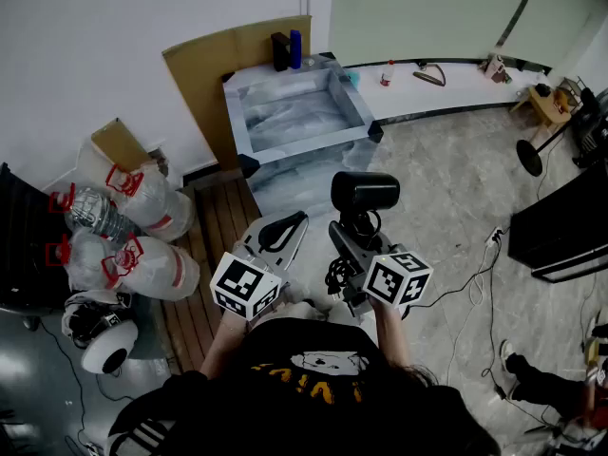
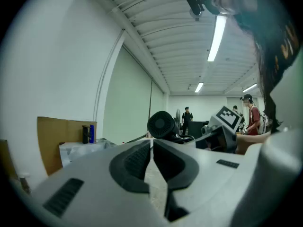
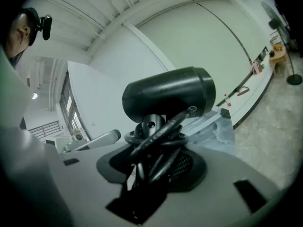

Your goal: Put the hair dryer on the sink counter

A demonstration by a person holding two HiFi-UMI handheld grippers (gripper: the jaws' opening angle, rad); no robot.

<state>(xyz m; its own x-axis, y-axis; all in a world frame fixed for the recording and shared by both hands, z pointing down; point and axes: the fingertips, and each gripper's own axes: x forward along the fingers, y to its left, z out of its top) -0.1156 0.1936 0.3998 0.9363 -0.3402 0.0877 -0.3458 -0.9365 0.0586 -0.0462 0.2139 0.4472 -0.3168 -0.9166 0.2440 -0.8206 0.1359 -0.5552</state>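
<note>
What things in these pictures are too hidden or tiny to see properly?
Hair dryer handle: right gripper view, wound cord covers it.
Two bottles on sink counter: head view, too small to identify.
Distant people: left gripper view, too small for detail.

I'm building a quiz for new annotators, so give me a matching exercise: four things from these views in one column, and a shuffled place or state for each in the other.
1. hair dryer
2. left gripper
3. blue bottle
4. water jugs

A. on the floor at the left
B. jaws together, nothing between them
C. at the far edge of the sink counter
D. clamped in the right gripper

Pairs: 1-D, 2-B, 3-C, 4-A.
</note>
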